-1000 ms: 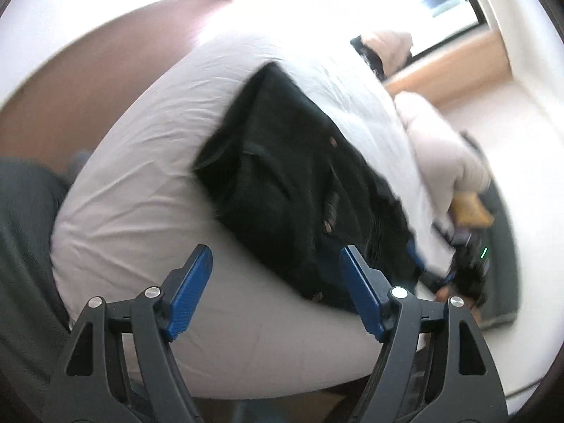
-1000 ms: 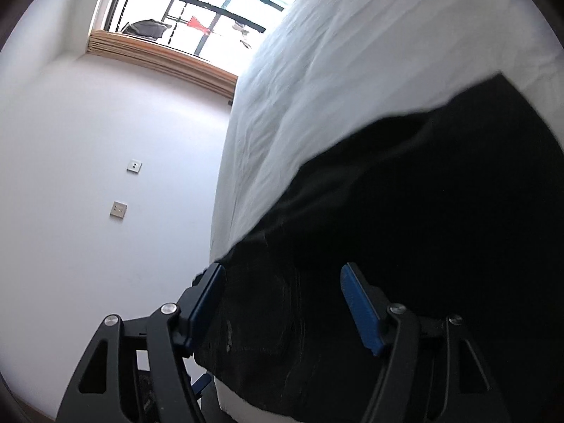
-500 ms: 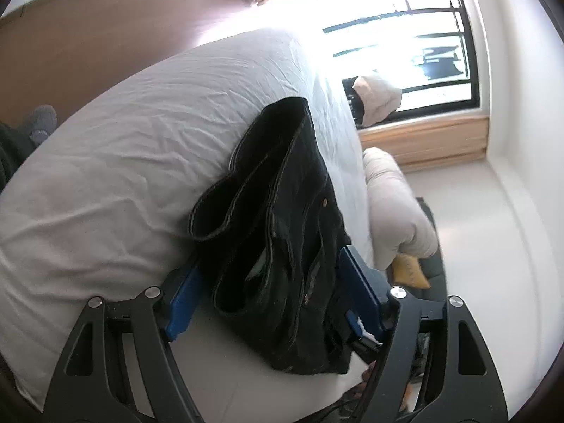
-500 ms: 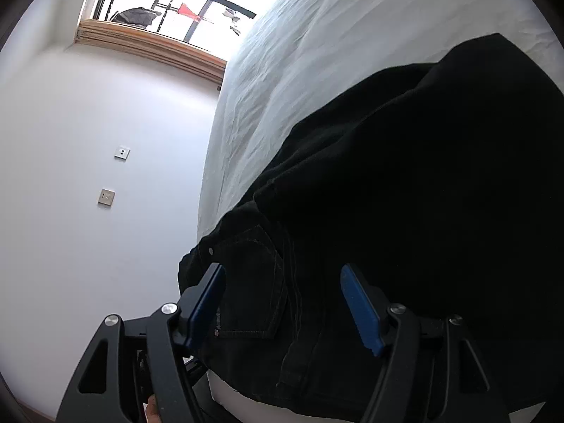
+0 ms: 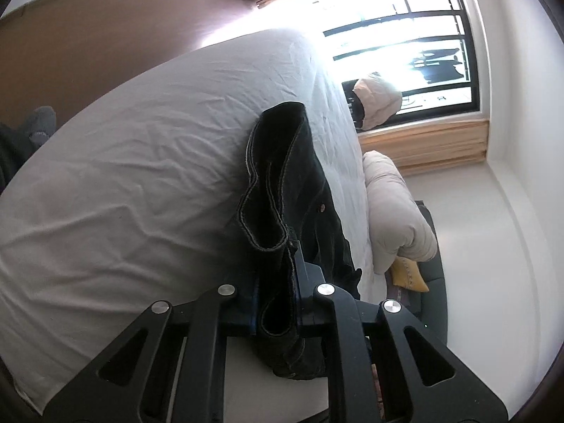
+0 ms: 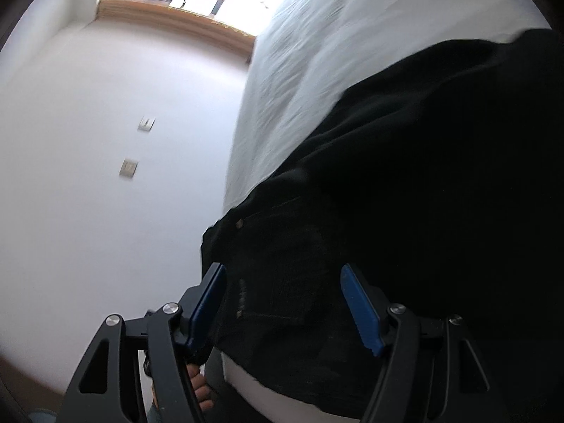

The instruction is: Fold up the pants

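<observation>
Pants: the black pants (image 5: pixel 292 190) are lying on the white bed sheet (image 5: pixel 141 176), near the mattress edge closest to the grippers, with a bunched fold running straight into the left gripper.
Left gripper: the left gripper (image 5: pixel 276 303) has just been closing, and its jaws are now pinching that fold of dark cloth between them (the blue pads are almost hidden by the fabric).
Right gripper: the right gripper (image 6: pixel 285 303) is standing spread, its blue fingers (image 6: pixel 359 312) sitting apart on either side of the pants (image 6: pixel 405 176); the cloth is lying between and beyond them, and the pads are not pressing on it.
Fabric: the pants are looking like heavy denim, with pale contrast stitching along the hems and a small metal rivet (image 5: pixel 321 207).
Sheet: the sheet is looking smooth but finely wrinkled.
Beside the bed: a puffy beige quilt (image 5: pixel 394 208) is hanging at the far side, above a yellow cushion (image 5: pixel 409 271).
</observation>
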Demonstrator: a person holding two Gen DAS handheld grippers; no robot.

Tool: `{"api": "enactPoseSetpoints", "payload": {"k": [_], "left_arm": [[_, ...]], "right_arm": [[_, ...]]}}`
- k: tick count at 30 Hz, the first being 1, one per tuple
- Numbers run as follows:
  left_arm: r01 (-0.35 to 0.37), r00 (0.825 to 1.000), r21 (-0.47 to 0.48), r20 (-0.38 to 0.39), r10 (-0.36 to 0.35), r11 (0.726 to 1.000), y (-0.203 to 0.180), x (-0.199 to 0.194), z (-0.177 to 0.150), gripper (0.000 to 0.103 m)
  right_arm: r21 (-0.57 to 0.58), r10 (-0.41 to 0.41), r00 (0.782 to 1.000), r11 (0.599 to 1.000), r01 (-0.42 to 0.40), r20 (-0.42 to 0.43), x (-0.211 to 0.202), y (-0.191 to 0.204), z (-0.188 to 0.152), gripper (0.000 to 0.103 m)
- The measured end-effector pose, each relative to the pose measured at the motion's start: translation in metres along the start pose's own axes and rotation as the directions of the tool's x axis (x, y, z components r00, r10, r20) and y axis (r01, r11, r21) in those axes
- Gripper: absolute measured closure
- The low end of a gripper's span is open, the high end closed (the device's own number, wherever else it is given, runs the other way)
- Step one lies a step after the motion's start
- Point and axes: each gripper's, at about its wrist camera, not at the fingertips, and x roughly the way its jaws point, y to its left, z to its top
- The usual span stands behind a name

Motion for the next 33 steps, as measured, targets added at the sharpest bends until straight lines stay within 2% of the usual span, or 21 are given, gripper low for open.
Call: {"api": "enactPoseSetpoints", "payload": {"k": [3,6,14,16,18,20,23,28,30,32,33], "left_arm": [[-0.009,1.0,0.029,0.001,0.009,1.0,-0.009,0.005,0.002,0.091],[-0.014,1.0,0.072,-0.003,0.014,0.997,-0.023,0.01,-0.001,0.092],[-0.01,1.0,0.257,-0.006,0.011,0.966,-0.083,0.01,-0.007,0.092],[-0.016,1.0,0.308,-0.007,0.019,0.951,-0.1,0.011,-0.01,0.092],[-0.021,1.0,0.354,-0.012,0.027,0.935,-0.124,0.019,-0.014,0.092],[-0.019,0.999,0.401,-0.019,0.029,0.916,-0.149,0.03,-0.018,0.092],[-0.005,0.999,0.484,-0.045,0.03,0.875,-0.186,0.044,-0.03,0.092],[0.057,0.986,0.64,-0.155,0.057,0.766,-0.25,0.1,-0.082,0.092],[0.095,0.972,0.703,-0.22,0.088,0.705,-0.268,0.132,-0.117,0.092],[0.127,0.951,0.735,-0.281,0.128,0.666,-0.275,0.162,-0.146,0.092],[0.149,0.935,0.749,-0.32,0.154,0.646,-0.277,0.179,-0.167,0.092]], "right_arm": [[-0.013,0.018,0.997,1.0,-0.019,-0.077,0.021,0.002,0.003,0.032],[0.003,-0.052,0.987,0.999,0.053,-0.151,0.048,-0.01,0.005,0.032],[0.012,-0.04,0.988,0.999,0.042,-0.146,0.05,-0.014,0.006,0.033],[0.038,-0.034,0.99,0.998,0.039,-0.139,0.046,-0.012,0.006,0.032],[0.067,-0.022,0.99,0.997,0.032,-0.141,0.04,-0.01,0.008,0.027],[0.053,0.001,0.992,0.999,0.006,-0.127,0.028,-0.005,0.014,0.027],[0.052,0.033,0.994,0.998,-0.027,-0.1,0.006,-0.008,0.023,0.027],[0.103,0.111,0.993,0.989,-0.107,-0.031,-0.04,-0.033,0.039,0.024],[0.115,0.127,0.992,0.985,-0.125,-0.007,-0.056,-0.043,0.043,0.022],[0.127,0.144,0.989,0.981,-0.145,0.018,-0.072,-0.053,0.048,0.021],[0.129,0.155,0.987,0.979,-0.158,0.033,-0.08,-0.058,0.049,0.019]]}}
